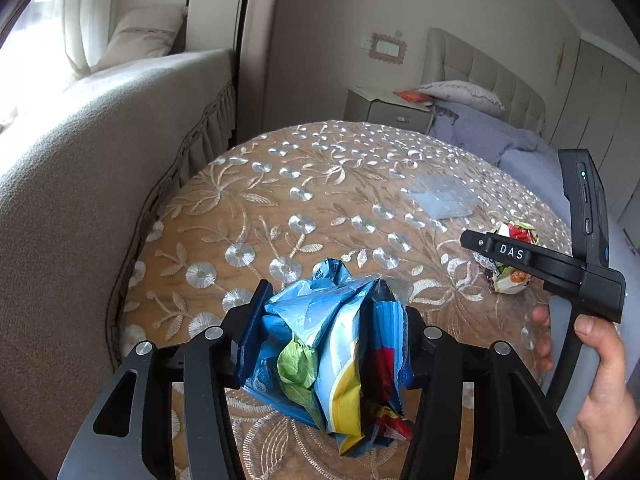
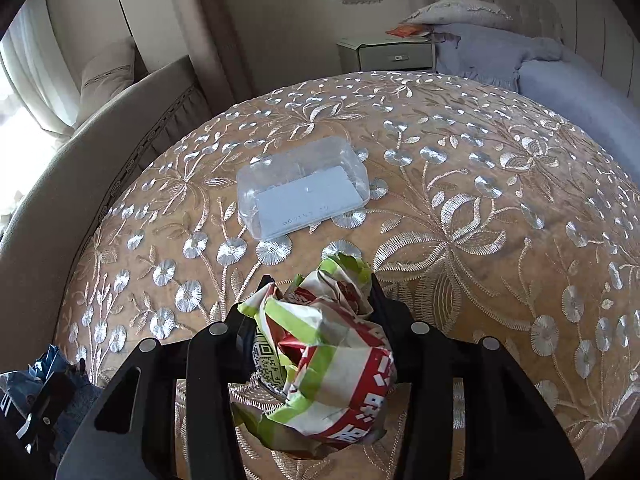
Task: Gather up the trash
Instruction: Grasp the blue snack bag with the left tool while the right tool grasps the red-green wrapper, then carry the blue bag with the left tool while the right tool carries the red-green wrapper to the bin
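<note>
A crumpled blue snack bag [image 1: 332, 344] with yellow, green and red patches sits between the pads of my left gripper [image 1: 324, 292], which is shut on it just above the table. A crumpled red, green and white wrapper [image 2: 328, 352] is squeezed in my right gripper [image 2: 320, 284]. In the left wrist view the right gripper [image 1: 494, 252] shows at the right, a hand [image 1: 600, 360] on its handle and the wrapper [image 1: 514, 230] bulging around its finger. The blue bag [image 2: 44, 364] appears at the lower left of the right wrist view.
The round table [image 2: 480, 200] wears a tan cloth with silver flower embroidery. A clear plastic box [image 2: 300, 188] lies near its middle. A grey sofa [image 1: 80, 160] flanks the left, a nightstand [image 1: 384, 108] and a bed [image 1: 500, 140] stand behind.
</note>
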`<state>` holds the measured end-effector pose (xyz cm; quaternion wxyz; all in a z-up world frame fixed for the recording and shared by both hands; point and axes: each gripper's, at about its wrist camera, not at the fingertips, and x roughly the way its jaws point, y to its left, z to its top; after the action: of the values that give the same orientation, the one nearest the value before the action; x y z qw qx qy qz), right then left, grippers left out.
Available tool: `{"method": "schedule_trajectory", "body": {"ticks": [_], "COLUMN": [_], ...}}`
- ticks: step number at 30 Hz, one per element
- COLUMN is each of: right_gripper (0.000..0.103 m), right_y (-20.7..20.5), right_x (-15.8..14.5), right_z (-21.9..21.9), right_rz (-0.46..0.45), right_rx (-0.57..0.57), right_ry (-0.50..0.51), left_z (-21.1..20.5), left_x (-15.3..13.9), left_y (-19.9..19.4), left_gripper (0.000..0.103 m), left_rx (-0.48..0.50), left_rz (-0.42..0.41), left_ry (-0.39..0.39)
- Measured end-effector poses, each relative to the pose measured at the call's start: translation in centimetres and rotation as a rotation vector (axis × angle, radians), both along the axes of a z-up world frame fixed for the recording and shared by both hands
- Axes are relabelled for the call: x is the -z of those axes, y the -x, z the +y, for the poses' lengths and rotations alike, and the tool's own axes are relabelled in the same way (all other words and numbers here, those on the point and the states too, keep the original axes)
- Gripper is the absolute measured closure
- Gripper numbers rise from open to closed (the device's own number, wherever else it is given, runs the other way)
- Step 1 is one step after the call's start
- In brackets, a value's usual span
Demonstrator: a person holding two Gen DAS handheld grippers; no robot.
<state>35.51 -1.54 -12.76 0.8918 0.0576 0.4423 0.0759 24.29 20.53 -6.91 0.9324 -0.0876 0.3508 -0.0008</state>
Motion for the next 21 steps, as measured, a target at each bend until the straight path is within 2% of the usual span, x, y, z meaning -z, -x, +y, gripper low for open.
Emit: {"method": "schedule_trajectory", "body": {"ticks": [8, 15, 21], "right_gripper": [0.056, 0.056, 0.055], "right_y": [6.5, 13.1, 18.4], "right_x": [-3.5, -7.6, -10.0], "right_z": [-1.7, -3.8, -7.7], "right_rz": [-0.042, -0.12, -0.166], "right_rx": [-0.122, -0.213, -0.247], "right_ry": [-0.037, -0.071, -0.094], "left_z": [-1.1, -5.3, -10.8], "left_x": [-1.9, -5.8, -8.3], "left_y": [5.0, 10.3, 14.0], "left_gripper": [0.052, 0.052, 0.051], "left_rx": [0.016, 0.057, 0.146], "left_rz": [-0.065, -0.159, -0.231], "left_ry": [0.071, 0.012, -0.043]}}
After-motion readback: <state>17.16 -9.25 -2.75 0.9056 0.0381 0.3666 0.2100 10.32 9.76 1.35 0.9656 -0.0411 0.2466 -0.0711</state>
